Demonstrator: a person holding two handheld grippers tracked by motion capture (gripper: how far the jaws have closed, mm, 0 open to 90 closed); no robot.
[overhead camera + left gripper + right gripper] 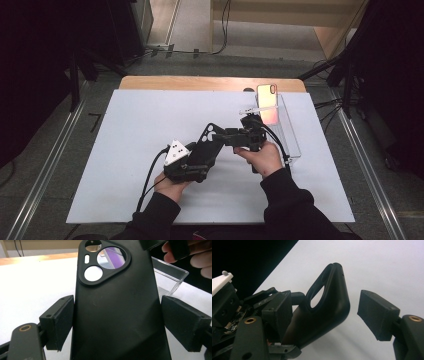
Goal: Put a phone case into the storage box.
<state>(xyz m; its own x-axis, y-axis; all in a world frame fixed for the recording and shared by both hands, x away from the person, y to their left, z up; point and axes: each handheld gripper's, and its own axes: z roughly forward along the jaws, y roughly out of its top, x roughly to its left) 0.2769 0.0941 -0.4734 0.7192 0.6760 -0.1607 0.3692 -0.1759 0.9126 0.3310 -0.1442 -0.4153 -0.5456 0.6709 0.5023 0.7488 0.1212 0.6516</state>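
A black phone case with a three-cornered camera cut-out hangs tilted above the white mat. My left gripper is shut on its lower half; in the left gripper view both pads press the sides of the case. My right gripper comes in from the right at the case's top end. In the right gripper view the camera corner of the case sits between the jaws of the right gripper. The left pad is close against it and the right pad stands clearly apart.
A clear plastic box stands at the mat's right side, with a phone with a shiny pink-orange back propped upright at its far end. The white mat covers the wooden table. The person's hands hold both grippers near the middle.
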